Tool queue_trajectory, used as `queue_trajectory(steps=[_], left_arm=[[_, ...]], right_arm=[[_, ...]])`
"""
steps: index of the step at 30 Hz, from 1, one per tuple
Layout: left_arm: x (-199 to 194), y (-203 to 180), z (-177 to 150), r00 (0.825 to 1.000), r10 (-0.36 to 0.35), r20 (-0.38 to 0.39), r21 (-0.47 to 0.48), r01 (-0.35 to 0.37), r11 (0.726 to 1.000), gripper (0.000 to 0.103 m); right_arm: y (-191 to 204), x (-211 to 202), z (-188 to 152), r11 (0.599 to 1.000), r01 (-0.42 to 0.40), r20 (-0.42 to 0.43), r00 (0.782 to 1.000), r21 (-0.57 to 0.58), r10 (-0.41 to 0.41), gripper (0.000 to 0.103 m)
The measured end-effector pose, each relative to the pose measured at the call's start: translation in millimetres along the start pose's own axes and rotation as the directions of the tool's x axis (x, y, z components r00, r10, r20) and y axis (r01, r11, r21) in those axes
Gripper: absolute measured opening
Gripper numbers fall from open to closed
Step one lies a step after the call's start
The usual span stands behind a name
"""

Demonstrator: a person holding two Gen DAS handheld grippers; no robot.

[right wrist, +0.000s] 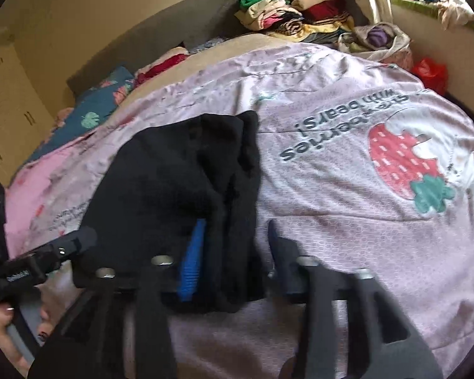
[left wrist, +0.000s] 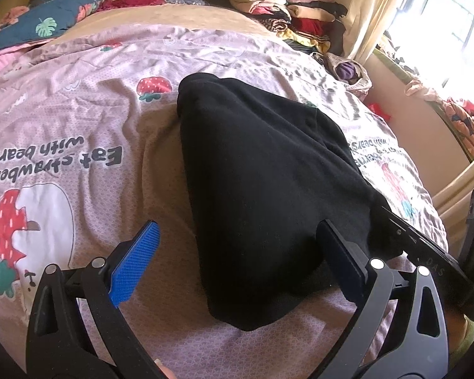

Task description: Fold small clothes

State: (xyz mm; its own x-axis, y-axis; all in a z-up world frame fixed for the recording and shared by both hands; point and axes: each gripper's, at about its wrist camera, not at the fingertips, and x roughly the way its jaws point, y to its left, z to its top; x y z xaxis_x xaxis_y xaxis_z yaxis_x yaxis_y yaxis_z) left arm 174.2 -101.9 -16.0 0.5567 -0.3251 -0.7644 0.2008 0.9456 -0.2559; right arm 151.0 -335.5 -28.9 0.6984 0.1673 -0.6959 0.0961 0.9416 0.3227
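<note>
Clothes pile [left wrist: 287,12] beyond black garment [left wrist: 252,173]; strawberry bedsheet [left wrist: 79,120] underneath (creased).

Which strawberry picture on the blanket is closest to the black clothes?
The small strawberry, all by itself beside the top end of the black clothes on the pink blanket. The big strawberry in the white patch sits farther off, past the writing.

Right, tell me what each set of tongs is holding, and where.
Left tongs: open, nothing held. Right tongs straddle the near edge of the black garment; whether they actually grip it cannot be told.
</note>
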Motion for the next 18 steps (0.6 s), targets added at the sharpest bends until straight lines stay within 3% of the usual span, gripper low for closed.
queue_trajectory(steps=[1, 7, 9, 18], left_arm=[[-0.1, 0.1, -0.1, 1.000, -0.001, -0.001, -0.002, 0.001, 1.000, 0.093], [-0.1, 0.1, -0.1, 1.000, -0.002, -0.003, -0.006, 0.002, 1.000, 0.093], [0.1, 0.4, 0.6, 1.000, -0.002, -0.004, -0.009, 0.002, 1.000, 0.093], [-6.4, 1.9, 2.6, 1.000, -0.002, -0.002, -0.015, 0.002, 1.000, 0.093]], right_arm=[[-1.9, 0.9, 0.2, 1.000, -0.002, -0.002, 1.000, 0.009, 0.002, 0.051], [-4.9, -1.9, 1.0, 1.000, 0.019, 0.014, 1.000, 0.014, -0.020, 0.066], [-4.0, -4.5, 1.8, 0.999, 0.051, 0.029, 0.998, 0.010, -0.051, 0.077], [-3.1, -26.9, 1.2, 0.997, 0.071, 0.126, 0.989, 0.021, -0.073, 0.094]])
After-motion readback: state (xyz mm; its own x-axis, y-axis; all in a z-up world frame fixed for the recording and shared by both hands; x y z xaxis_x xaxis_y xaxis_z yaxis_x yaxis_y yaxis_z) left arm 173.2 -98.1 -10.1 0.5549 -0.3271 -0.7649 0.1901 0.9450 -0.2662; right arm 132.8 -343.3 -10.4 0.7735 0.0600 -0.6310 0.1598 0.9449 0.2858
